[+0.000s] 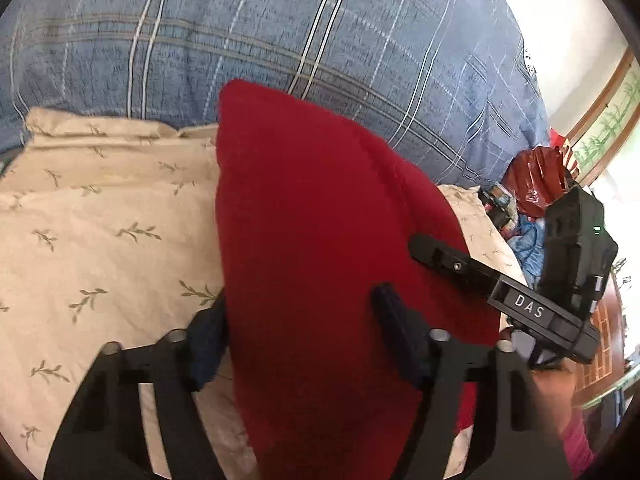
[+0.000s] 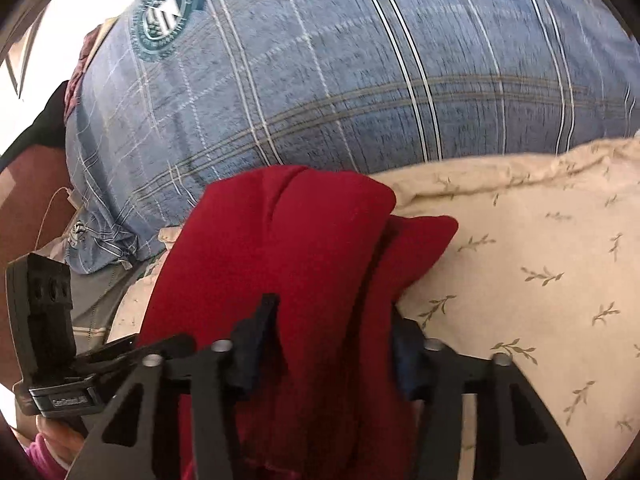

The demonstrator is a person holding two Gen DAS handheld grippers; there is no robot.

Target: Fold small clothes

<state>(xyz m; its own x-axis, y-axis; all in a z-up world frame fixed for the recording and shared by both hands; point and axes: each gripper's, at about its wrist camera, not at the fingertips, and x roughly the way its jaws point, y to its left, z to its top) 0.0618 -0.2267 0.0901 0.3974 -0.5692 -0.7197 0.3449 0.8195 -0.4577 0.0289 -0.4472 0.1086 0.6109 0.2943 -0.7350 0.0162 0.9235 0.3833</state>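
A red garment (image 1: 312, 216) hangs folded between both grippers above a cream bedsheet. My left gripper (image 1: 300, 312) has its two fingers on either side of the red cloth and pinches it. My right gripper (image 2: 332, 320) also pinches the red garment (image 2: 288, 232), which bunches in thick folds between its fingers. The right gripper's body with a white "DAS" label (image 1: 528, 306) shows at the right of the left wrist view, touching the cloth's edge. The left gripper's body (image 2: 44, 320) shows at the left of the right wrist view.
A cream sheet with a leaf print (image 1: 100, 220) covers the bed, also in the right wrist view (image 2: 520, 260). A big blue plaid pillow (image 1: 280, 40) lies behind it (image 2: 340, 80). Red bags and clutter (image 1: 532, 184) sit at the far right.
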